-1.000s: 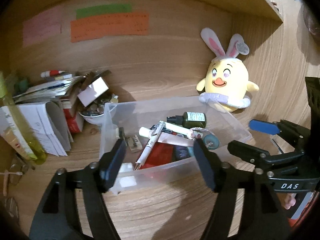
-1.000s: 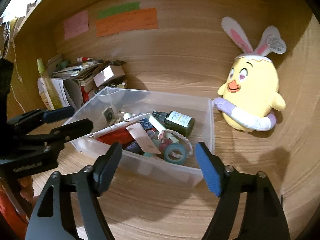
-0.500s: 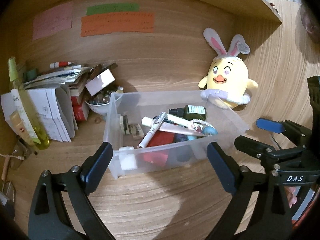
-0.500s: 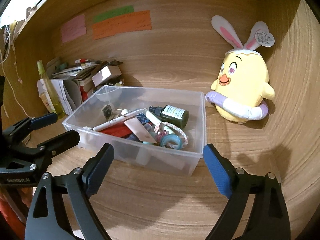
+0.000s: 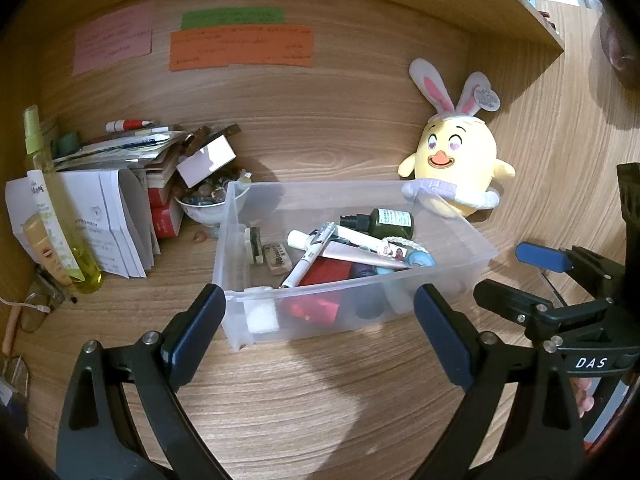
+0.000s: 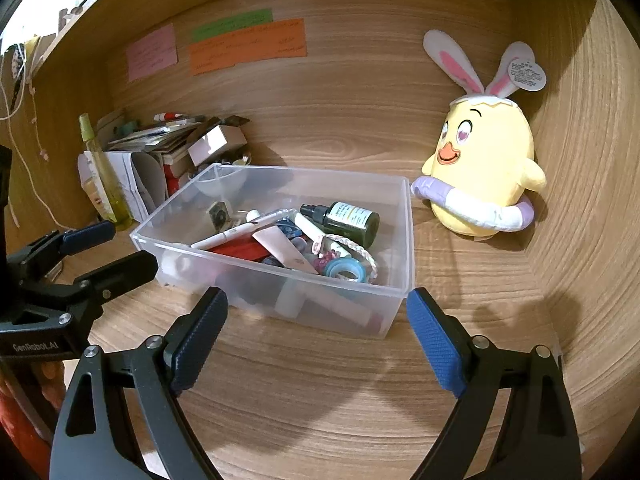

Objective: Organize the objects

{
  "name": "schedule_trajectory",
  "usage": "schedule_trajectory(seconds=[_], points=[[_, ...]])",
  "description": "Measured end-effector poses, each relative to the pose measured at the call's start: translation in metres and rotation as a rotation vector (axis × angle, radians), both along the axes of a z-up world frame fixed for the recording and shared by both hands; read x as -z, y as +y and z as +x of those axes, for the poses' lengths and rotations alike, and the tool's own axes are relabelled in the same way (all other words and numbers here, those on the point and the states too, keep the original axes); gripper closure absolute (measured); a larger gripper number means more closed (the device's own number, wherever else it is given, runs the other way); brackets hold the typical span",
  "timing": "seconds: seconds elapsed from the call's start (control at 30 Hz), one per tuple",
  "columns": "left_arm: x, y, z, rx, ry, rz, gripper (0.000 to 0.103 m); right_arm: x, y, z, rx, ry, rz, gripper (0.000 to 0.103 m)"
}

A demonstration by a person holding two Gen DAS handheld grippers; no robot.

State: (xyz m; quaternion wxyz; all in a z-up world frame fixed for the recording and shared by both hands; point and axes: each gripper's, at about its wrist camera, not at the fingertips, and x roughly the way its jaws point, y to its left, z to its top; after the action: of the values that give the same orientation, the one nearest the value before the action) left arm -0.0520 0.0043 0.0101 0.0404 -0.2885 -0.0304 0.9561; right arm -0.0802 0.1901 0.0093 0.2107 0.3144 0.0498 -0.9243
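I am watching both pairs of jaws, just opened wide, standing apart and empty, the left gripper [image 5: 316, 330] and right gripper [image 6: 316, 338] backed off from the clear plastic bin [image 6: 404, 240]. I am reading that as the bin released and set down. It is sitting on the wooden desk [image 6: 320, 400], beside the yellow plush chick [image 6: 484, 168], crowded with a dark bottle [image 6: 352, 218], pen [image 5: 308, 258], tubes and tape.

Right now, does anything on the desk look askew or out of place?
Yes: the white box sits tilted on the paper pile, leaning over the bowl. Items in the clear bin lie jumbled.
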Motion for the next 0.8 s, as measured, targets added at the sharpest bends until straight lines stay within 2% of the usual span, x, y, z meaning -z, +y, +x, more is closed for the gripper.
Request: schedule_trajectory(seconds=[0.8], points=[[0.0010, 0.0034, -0.0007, 0.009, -0.011, 0.012, 0.007, -0.0006, -0.0006, 0.0003, 0.000, -0.002, 0.001, 0.013]])
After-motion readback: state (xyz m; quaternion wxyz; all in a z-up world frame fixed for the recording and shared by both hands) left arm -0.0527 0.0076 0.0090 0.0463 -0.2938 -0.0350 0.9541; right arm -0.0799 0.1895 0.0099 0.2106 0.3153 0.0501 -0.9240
